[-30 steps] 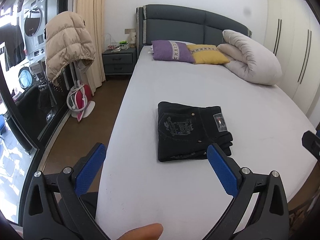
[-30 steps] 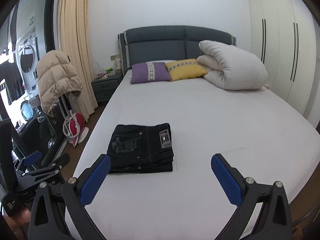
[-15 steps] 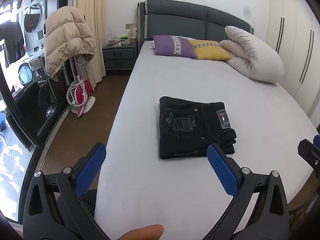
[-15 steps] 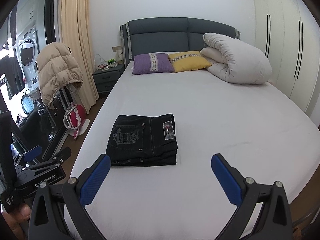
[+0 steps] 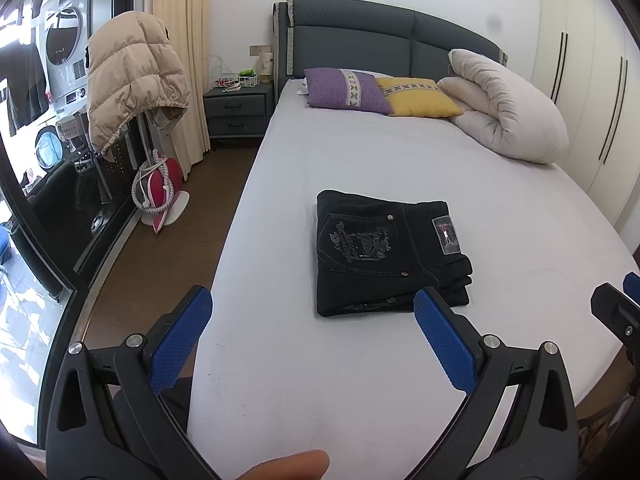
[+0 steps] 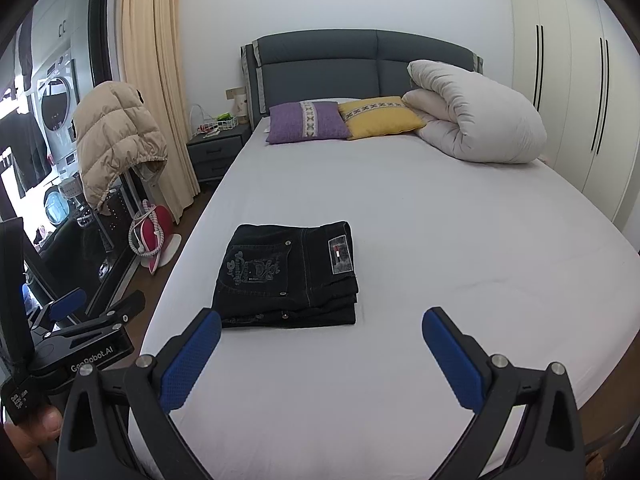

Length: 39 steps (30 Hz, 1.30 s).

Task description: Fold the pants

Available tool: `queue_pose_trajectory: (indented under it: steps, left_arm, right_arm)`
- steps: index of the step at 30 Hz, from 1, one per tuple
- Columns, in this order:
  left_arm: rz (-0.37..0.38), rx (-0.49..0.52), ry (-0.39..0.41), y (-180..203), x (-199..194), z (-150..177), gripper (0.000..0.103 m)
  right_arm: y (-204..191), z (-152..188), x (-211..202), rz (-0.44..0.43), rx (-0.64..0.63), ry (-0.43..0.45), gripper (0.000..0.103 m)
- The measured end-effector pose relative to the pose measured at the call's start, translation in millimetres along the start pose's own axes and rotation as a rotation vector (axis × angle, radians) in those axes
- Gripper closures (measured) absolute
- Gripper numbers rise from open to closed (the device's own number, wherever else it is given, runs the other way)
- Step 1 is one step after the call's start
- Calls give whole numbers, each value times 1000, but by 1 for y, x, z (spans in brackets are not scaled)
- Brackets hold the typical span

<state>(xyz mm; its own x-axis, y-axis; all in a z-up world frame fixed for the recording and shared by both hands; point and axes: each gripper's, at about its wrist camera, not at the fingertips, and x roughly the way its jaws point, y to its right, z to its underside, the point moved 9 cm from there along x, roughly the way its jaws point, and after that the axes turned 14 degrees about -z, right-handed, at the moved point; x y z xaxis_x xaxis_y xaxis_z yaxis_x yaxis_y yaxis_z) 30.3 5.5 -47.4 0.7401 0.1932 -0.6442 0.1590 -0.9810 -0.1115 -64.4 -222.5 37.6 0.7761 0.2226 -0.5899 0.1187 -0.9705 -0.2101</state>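
— Both grippers have drawn back a little since a second ago: the folded pants (image 5: 384,252) now sit lower and closer in each view, and more of the headboard wall shows above them.

— Where are they lying?

— On the bed (image 5: 400,168), flat on the sheet, toward its left side and foot end, well apart from the pillows (image 6: 308,122) and the rolled duvet (image 6: 476,116).

— And the tools?

— The left gripper (image 5: 312,340) hangs over the foot of the bed with its jaws wide apart and nothing between them. The right gripper (image 6: 320,350) is the same: jaws apart, empty, short of the bundle and not touching it.

— So which step is this?

— Judging by the neat stacked layers, the folding looks finished and this is the pull-away. If anything is left, it would be squaring the layered edge on the right, a light pinch there, no more.

— Which way does the bundle lie?

— Its long side runs roughly across the bed. The back pocket faces up, the label patch sits to the right, and the stacked edges face the foot and right.
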Motion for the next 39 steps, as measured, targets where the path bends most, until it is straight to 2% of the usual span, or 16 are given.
queue_pose_trajectory:
  steps: [39]
  left_arm:
    - [0, -3, -5, 1, 3, 2, 0]
  right_arm:
    - [-2, 6, 3, -4, -3, -9, 0]
